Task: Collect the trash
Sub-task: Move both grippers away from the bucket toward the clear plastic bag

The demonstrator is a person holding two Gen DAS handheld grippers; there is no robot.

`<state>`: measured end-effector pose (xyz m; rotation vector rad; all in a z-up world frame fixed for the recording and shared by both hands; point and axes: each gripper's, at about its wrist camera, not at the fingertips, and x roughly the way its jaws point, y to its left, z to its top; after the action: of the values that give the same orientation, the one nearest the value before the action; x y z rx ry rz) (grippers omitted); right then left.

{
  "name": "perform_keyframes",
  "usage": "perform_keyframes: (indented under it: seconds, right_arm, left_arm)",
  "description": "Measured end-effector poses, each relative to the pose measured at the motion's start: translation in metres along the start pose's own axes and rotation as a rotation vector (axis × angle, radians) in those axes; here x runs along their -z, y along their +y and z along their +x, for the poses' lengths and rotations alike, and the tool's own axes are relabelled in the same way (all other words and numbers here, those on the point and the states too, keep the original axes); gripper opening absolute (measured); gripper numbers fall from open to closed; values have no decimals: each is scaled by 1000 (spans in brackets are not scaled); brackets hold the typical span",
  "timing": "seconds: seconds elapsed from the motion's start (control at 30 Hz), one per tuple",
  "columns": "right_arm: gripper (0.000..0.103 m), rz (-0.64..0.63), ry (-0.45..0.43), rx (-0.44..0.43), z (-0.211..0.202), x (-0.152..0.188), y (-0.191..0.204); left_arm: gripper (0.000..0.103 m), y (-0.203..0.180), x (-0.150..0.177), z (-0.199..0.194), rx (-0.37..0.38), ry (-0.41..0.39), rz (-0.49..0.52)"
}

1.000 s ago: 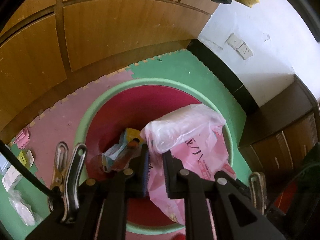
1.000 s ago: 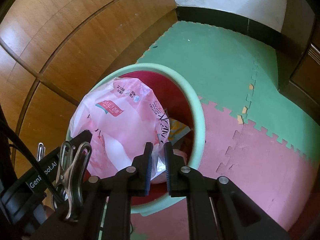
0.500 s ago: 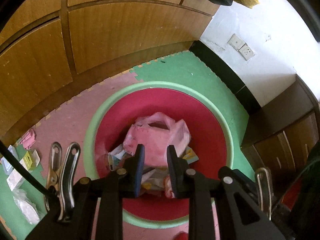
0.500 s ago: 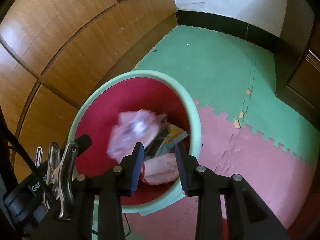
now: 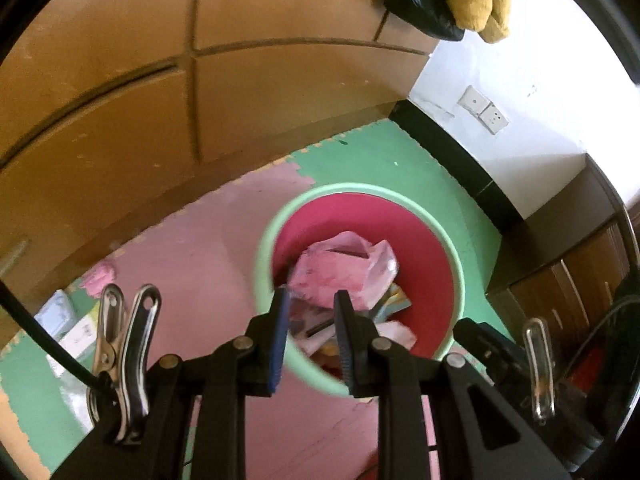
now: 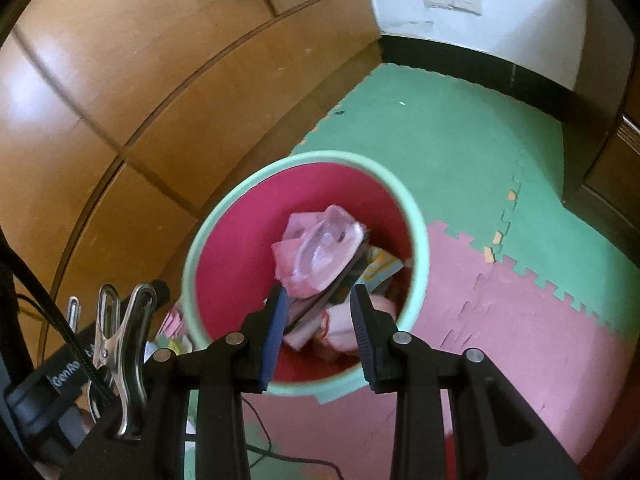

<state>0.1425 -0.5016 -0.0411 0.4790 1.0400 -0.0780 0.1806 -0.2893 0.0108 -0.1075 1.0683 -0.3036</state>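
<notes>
While the pink plastic bag (image 5: 346, 270) lies crumpled on the other rubbish inside the green-rimmed bin (image 5: 456, 264), at the centre of both wrist views, the left gripper (image 5: 309, 300) and right gripper (image 6: 318, 294) hang above it with jaws parted and nothing between them. More litter, a pink scrap (image 5: 97, 275) and paper packets (image 5: 64, 322), sits at the left edge of the left view. Judging from this, the next pick is best made there: approach low, straddle one piece, close fully before lifting.

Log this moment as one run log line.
left gripper: open, empty | right gripper: open, empty | crumpled pink plastic bag: inside green-rimmed red bin | more litter left of bin
</notes>
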Motion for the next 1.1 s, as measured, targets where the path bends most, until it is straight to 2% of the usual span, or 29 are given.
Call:
perform_keyframes:
  seconds: [0.43,0.53,0.7,1.1]
  right_arm:
    - [34,-70,-68,-111,-60,43,61]
    - [34,-43,-67,-158,-69,57,70]
    - [34,-93,-58,-189,-81,81,99]
    - [34,-275,-44,-268,-116,135,190]
  left_arm:
    - [22,54,35,-124,-95,-76,-25]
    - [22,69,46,-154,-119,-99,-40]
    - [22,98,63,-203,-166,-138,-85]
    - [22,199,106,-315,-367,-238,-238]
